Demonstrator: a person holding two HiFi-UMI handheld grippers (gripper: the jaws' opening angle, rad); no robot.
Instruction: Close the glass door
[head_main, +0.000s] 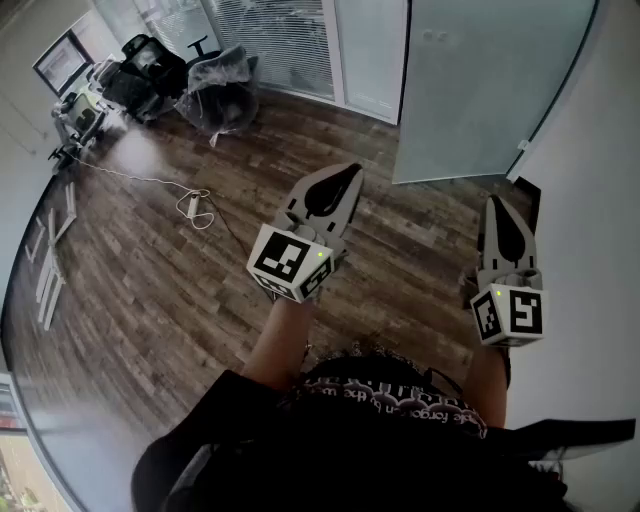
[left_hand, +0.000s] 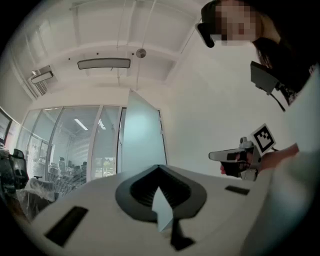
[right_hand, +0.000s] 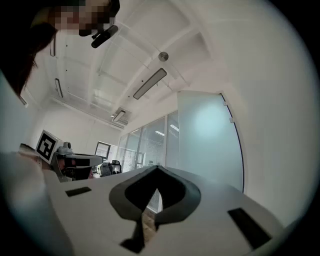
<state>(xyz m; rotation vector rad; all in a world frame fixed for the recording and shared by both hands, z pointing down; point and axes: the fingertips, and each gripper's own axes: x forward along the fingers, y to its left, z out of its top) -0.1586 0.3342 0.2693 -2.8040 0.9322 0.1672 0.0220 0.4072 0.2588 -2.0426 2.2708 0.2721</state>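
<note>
Wood-plank floor (head_main: 150, 270) fills the office below you. One frosted glass door (head_main: 480, 90) stands ahead beside the white wall (head_main: 600, 200). Your two tools, left gripper (head_main: 350, 172) and right gripper (head_main: 497, 206), are closed and empty.

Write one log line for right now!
glass door: open, untouched | left gripper: jaws shut, empty | right gripper: jaws shut, empty

The glass door (head_main: 480, 90) is set ahead at the right, next to the wall (head_main: 600, 180). The right claw (head_main: 497, 205) is placed before the door, near the wall, and the left claw (head_main: 350, 175) to its left, above the floor (head_main: 150, 270). A power strip (head_main: 194, 205) is laid on the floor further left. Office chairs (head_main: 160, 70) are grouped far behind it.
</note>
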